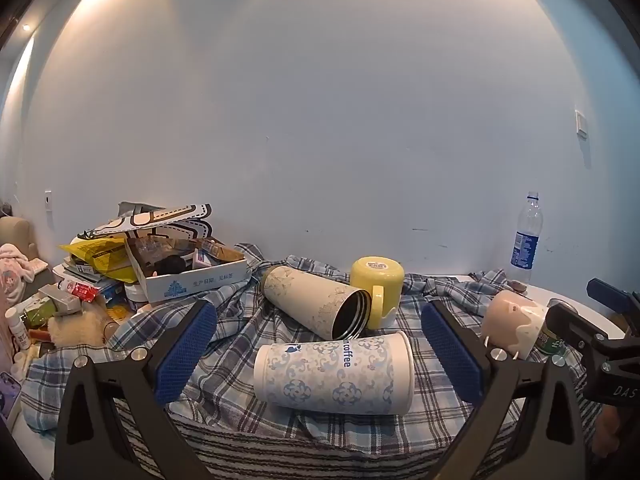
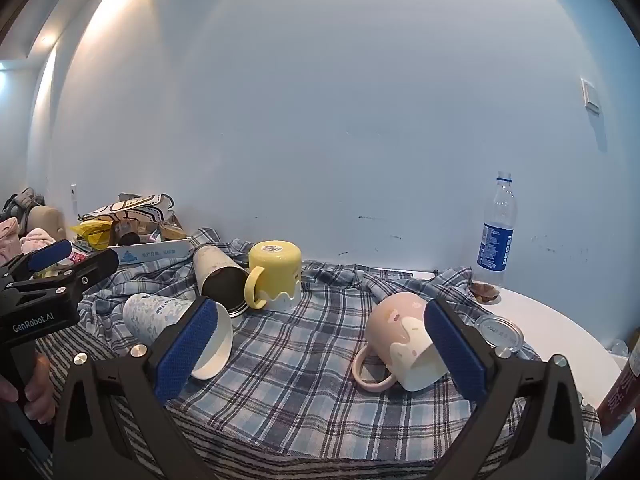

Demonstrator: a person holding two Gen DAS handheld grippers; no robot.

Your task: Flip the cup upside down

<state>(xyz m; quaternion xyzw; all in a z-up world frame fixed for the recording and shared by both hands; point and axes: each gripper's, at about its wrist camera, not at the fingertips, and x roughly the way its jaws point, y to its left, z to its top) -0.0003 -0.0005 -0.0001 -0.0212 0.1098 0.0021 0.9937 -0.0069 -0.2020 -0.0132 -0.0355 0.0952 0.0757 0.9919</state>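
A white cup with blue flower print (image 1: 334, 376) lies on its side on the plaid cloth, between the open fingers of my left gripper (image 1: 320, 354); it also shows in the right wrist view (image 2: 168, 320). A cream steel tumbler (image 1: 316, 306) lies on its side behind it. A yellow mug (image 1: 376, 280) stands upside down. A pink mug (image 2: 404, 340) lies on its side, just left of the right finger of my open right gripper (image 2: 320, 354). Both grippers are empty.
A cardboard box with clutter (image 1: 188, 272) and snack packs sit at the back left. A Pepsi bottle (image 2: 496, 236) stands at the back right by the wall. A clear lid (image 2: 498, 330) lies on the white table (image 2: 560, 320). A red package (image 2: 620, 392) is at the right edge.
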